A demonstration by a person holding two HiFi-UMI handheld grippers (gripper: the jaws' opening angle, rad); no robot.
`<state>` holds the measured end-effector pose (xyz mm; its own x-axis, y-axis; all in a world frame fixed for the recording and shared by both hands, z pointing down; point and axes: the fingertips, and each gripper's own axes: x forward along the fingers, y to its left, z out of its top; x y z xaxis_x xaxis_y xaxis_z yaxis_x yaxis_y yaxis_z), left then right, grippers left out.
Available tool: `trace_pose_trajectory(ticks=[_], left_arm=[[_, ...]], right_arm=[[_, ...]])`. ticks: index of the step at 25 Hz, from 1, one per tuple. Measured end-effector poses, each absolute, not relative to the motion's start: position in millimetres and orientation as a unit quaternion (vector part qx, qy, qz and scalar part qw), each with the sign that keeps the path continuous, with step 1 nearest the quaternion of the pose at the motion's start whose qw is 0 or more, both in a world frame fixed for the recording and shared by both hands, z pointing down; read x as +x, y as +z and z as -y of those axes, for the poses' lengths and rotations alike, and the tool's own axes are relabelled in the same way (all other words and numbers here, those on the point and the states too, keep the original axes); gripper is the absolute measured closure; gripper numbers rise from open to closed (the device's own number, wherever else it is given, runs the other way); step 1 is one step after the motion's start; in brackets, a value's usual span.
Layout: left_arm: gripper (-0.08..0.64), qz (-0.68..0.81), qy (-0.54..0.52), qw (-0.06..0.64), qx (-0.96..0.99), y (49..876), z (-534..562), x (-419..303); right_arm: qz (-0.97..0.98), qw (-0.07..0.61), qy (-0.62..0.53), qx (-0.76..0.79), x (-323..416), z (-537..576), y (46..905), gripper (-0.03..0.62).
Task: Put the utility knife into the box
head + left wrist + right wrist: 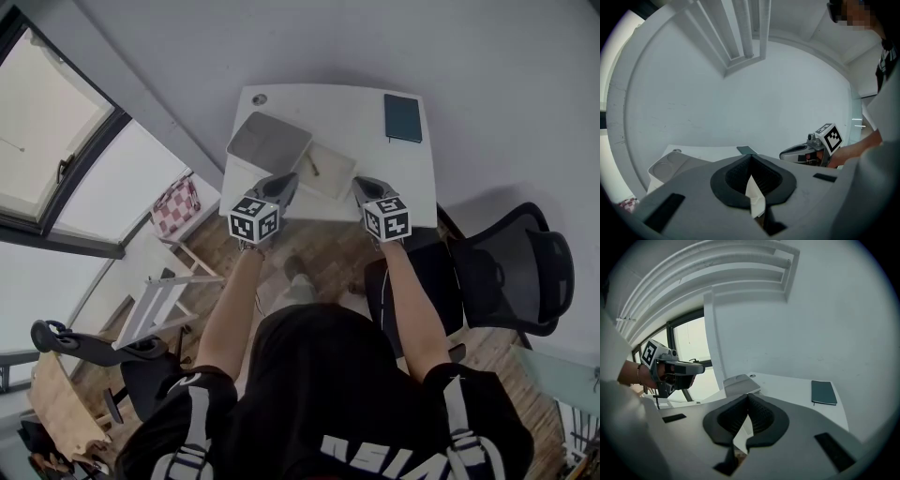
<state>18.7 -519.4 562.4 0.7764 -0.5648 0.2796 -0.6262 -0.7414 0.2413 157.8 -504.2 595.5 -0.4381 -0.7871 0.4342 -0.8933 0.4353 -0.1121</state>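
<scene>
White table [356, 112] | both forearms stretched forward | left gripper [288, 179], right gripper [360, 184] at near edge, jaws pressed together

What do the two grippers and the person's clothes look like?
The left gripper and the right gripper have smooth grey bodies, each with a cube of black-and-white square markers. Their pads are black and ribbed. The person wears a black short-sleeved shirt with white print.
</scene>
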Motion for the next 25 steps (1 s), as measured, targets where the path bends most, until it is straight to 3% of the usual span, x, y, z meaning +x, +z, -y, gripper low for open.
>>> trace_pose_trajectory(ticks=[25], left_arm=[[0.535,0.335,0.098,0.155,0.924,567,484,13]], right_arm=[[0.839,0.161,0.180,0.487,151,464,603,0.578]])
